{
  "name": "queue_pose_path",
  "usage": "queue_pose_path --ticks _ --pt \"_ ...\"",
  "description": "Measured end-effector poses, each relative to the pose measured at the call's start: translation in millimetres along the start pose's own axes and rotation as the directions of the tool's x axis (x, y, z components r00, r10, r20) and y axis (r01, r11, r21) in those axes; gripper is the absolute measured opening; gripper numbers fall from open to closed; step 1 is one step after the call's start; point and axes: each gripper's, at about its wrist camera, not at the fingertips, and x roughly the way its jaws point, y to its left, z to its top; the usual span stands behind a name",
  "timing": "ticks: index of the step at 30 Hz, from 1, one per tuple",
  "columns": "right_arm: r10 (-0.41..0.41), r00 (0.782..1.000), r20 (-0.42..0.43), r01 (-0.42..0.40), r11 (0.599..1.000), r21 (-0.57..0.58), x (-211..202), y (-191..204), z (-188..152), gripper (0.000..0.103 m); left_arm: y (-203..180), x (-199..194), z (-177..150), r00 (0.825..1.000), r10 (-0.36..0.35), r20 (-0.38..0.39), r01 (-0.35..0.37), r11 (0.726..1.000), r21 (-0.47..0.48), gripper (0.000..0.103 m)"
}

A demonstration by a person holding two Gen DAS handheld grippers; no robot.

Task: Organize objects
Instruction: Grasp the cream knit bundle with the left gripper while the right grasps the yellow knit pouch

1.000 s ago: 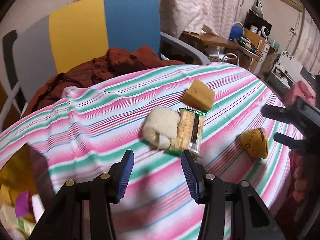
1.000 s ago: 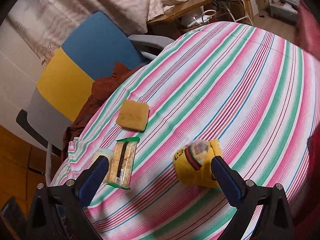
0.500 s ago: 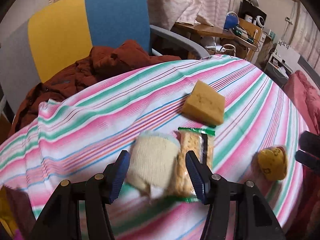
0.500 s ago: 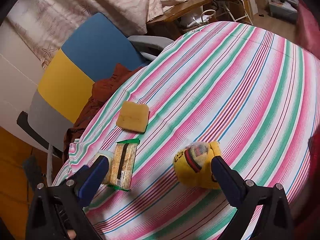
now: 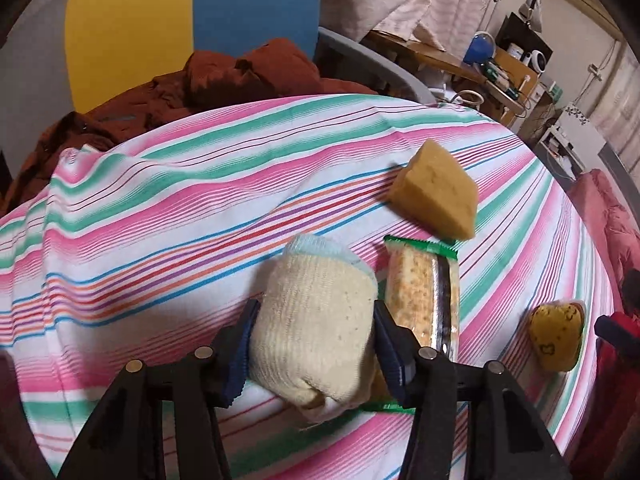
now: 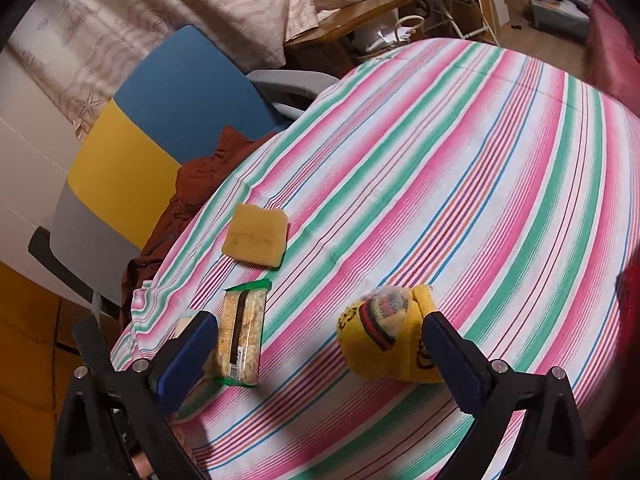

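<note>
Striped tablecloth [image 5: 168, 208] w/ snack pack [image 5: 424, 300] & sponge [image 5: 436, 196]: left gripper [image 5: 314, 344] jaws pinching the cream sock roll [image 5: 316, 320], lift looks next; right gripper [image 6: 316, 356] wide open, empty, by yellow sock [image 6: 384, 344].

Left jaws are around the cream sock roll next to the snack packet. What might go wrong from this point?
1. The left gripper brackets the cream sock roll, and its right-hand jaw sits against the snack packet; lifting may drag the packet along.
2. The roll is soft, with its lower end bulging below the jaws, so it may slip or unroll.
3. The striped tablecloth is already wrinkled and may bunch if snagged.
</note>
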Motion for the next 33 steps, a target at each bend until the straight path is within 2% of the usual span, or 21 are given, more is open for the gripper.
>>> queue_pose_path --ticks 7,12,19,25,29,31,33 --pt "-0.002 1.0 0.015 0.0 0.989 0.15 -3 -30 7 0.103 14 -19 -28 0.999 0.049 0.012 -0.048 0.997 -0.057 0.054" --pt "-0.029 1.0 0.001 0.028 0.985 0.172 1 -36 9 0.103 14 -36 -52 0.995 0.1 0.001 -0.099 0.992 -0.078 0.054" --pt "-0.141 0.987 -0.083 0.147 0.986 0.08 21 -26 6 0.103 5 -64 -99 0.994 0.11 0.022 -0.108 0.992 -0.069 0.055" --pt "-0.233 0.965 -0.118 0.231 0.972 -0.032 34 -13 -1 0.103 1 -62 -109 0.993 0.113 0.028 -0.112 0.993 -0.03 0.054" --pt "-0.282 0.953 -0.109 0.27 0.956 -0.112 40 -3 -4 0.102 3 -62 -108 0.995 0.098 0.03 -0.097 0.994 -0.044 0.054" --pt "-0.299 0.948 -0.108 0.283 0.949 -0.14 42 -2 -5 0.099 5 -62 -108 0.996 0.084 0.037 -0.083 0.995 -0.047 0.054" --pt "-0.322 0.94 -0.111 0.299 0.937 -0.178 45 0 -7 0.088 6 -63 -109 0.996 0.074 0.044 -0.072 0.996 -0.047 0.054"
